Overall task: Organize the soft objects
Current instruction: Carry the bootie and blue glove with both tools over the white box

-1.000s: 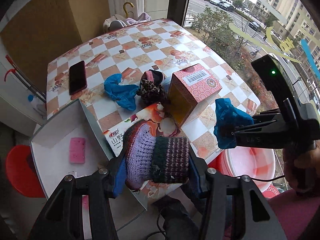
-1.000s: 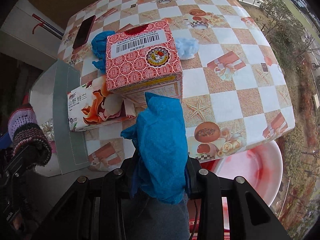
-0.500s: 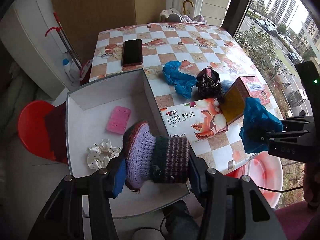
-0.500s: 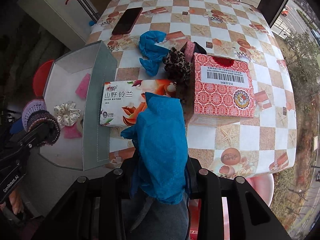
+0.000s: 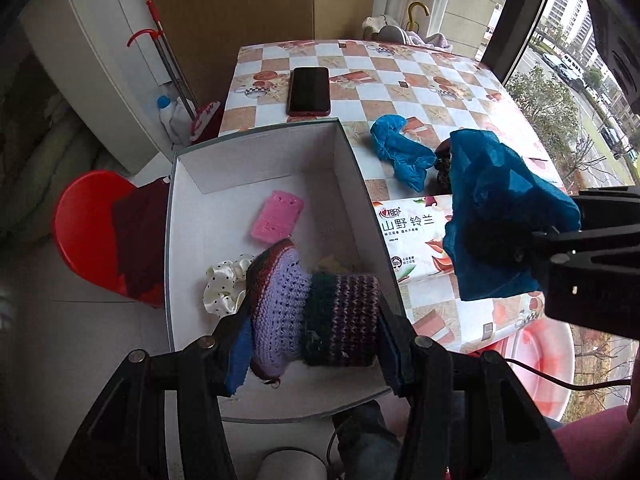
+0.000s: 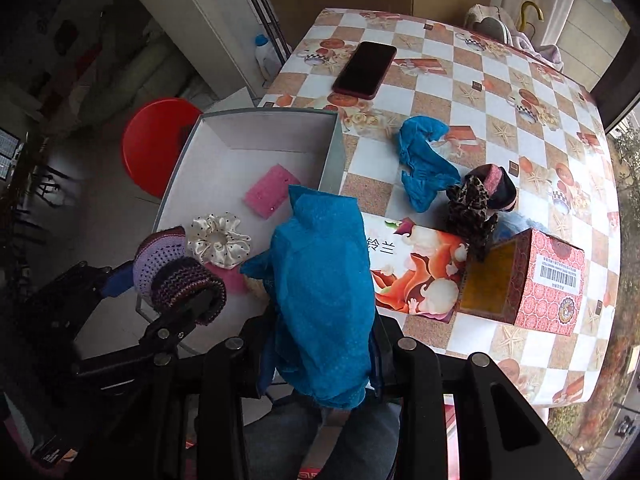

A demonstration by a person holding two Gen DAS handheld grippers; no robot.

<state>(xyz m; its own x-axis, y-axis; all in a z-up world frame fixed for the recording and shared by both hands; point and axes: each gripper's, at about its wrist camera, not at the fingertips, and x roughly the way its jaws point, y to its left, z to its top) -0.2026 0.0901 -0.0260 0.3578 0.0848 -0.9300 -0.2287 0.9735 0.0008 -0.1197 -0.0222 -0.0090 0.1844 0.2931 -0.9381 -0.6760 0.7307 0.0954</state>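
My left gripper (image 5: 312, 340) is shut on a purple striped knitted sock (image 5: 316, 312) and holds it above the white open box (image 5: 188, 184). It also shows in the right wrist view (image 6: 176, 276). My right gripper (image 6: 320, 348) is shut on a blue cloth (image 6: 324, 300), held beside the box's right wall; the cloth also shows in the left wrist view (image 5: 500, 216). In the box lie a pink sponge (image 5: 278, 220) and a white dotted scrunchie (image 5: 224, 286). On the table lie another blue cloth (image 6: 420, 168) and a leopard-print scrunchie (image 6: 472, 208).
A tissue pack (image 6: 416, 276) and a red patterned carton (image 6: 540, 280) lie near the table's front edge. A phone (image 6: 364, 70) lies at the back. A red stool (image 5: 92, 228) stands left of the box, a pink basin (image 5: 536, 364) below the table's edge.
Both grippers have swung left with their loads. The sock now hangs over the box, and the blue cloth has come close to the box's right wall.
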